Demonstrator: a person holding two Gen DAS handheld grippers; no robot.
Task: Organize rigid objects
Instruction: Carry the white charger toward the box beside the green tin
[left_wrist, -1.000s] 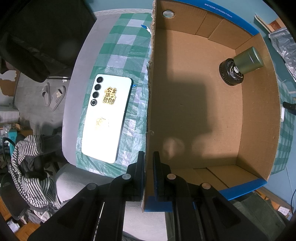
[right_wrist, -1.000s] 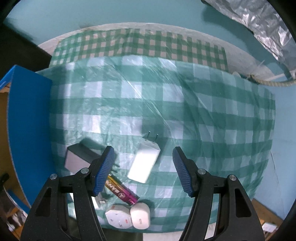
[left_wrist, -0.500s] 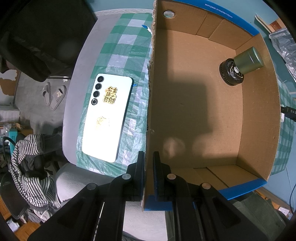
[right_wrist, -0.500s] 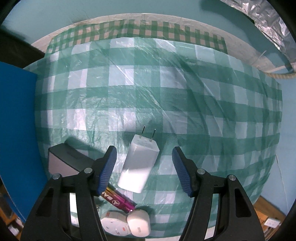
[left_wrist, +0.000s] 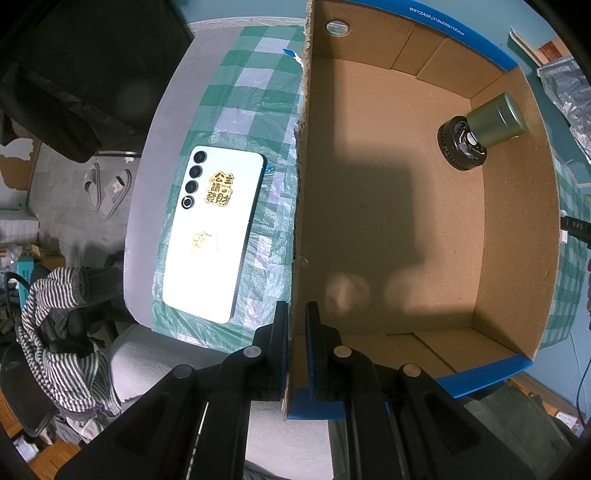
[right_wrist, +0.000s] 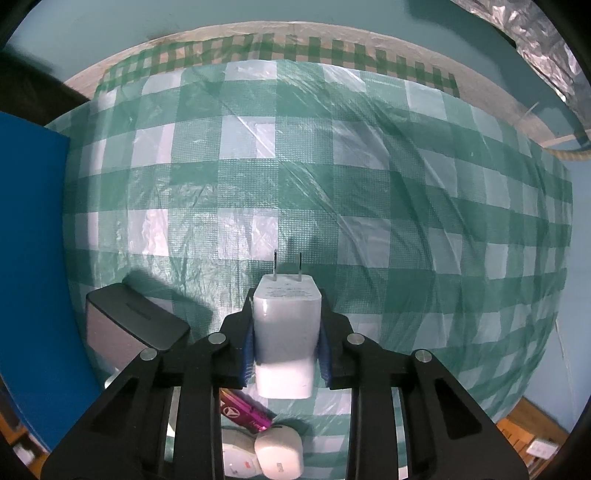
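Right claw clamps the charger; left claw pinches the box wall.

The right gripper (right_wrist: 285, 341) has just closed on the white two-prong wall charger (right_wrist: 285, 325), over the green checked plastic tablecloth (right_wrist: 369, 206). The left gripper (left_wrist: 296, 332) grips the near left wall of the open brown cardboard box (left_wrist: 300, 206), a white smartphone (left_wrist: 214, 236) just left.

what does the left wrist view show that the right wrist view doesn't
Only the left wrist view: the white phone, the cardboard box interior with a green tin inside, and the left gripper shut on the box's wall. Only the right wrist view: the right gripper, whose jaws have just been closing, shut on the white charger. Both: the green checked tablecloth.
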